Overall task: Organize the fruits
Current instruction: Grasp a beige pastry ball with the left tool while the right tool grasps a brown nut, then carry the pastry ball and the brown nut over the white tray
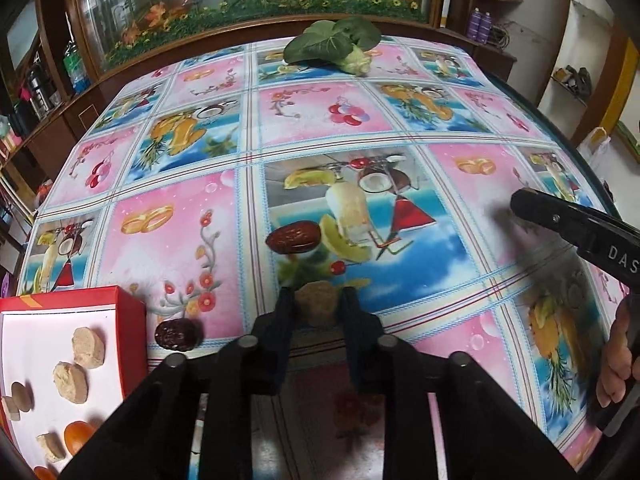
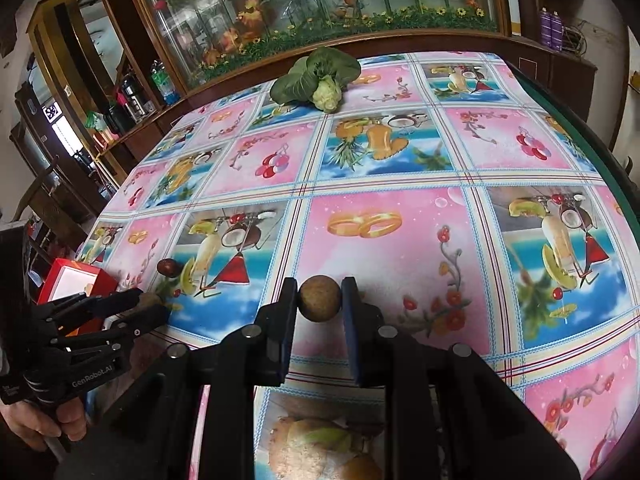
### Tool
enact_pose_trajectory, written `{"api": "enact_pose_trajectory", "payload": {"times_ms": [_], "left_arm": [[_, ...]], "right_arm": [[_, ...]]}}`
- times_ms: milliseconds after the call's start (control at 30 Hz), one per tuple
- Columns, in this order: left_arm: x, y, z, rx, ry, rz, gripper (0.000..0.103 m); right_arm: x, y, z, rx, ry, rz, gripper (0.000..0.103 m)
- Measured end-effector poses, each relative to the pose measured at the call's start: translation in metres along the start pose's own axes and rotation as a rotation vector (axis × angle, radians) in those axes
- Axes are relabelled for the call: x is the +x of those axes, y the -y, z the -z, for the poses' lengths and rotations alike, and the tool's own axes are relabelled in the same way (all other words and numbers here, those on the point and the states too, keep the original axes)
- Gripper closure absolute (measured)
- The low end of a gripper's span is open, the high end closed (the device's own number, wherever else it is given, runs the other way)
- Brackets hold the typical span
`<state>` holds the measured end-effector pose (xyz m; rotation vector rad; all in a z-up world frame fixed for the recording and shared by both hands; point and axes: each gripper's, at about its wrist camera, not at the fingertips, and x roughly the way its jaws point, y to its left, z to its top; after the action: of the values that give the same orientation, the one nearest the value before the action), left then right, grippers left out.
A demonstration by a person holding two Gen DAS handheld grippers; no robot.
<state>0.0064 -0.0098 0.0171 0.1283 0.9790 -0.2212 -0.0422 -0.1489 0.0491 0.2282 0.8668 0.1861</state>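
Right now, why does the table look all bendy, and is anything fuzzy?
In both wrist views the fisheye lens bows the tablecloth grid outward and darkens the corners. In the left wrist view, the red box's white inside glares, and the right gripper's tip is blurry. In the right wrist view, the brown fruit looks sharp, and the cabinet glass reflects light.

Between your left gripper's (image 1: 318,304) jaws sits a round biscuit-like piece (image 1: 316,302), on the tablecloth (image 1: 440,248). Just ahead of those jaws lies one date (image 1: 293,239); another date (image 1: 178,334) lies to their left, beside the box (image 1: 132,320), which holds several pieces. Between your right gripper's (image 2: 320,300) jaws sits a round fruit (image 2: 320,298). Far ahead of both, a leafy vegetable (image 1: 334,46) lies at the table's far edge.
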Motion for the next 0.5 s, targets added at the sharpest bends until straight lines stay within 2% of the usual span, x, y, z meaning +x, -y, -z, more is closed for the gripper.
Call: {"api": "enact_pose_trajectory", "payload": {"times_ms": [167,500], "left_arm": [[-0.012,0.001,0.003,-0.001,0.03,0.005,0.081],[-0.085,-0.004,0.032,-0.025,0.169,0.046,0.081]], "right_arm": [[-0.001,0.001,-0.001,0.005,0.008,-0.005,0.079],[-0.01,0.001,-0.002,0.016,0.05,-0.053,0.079]]}}
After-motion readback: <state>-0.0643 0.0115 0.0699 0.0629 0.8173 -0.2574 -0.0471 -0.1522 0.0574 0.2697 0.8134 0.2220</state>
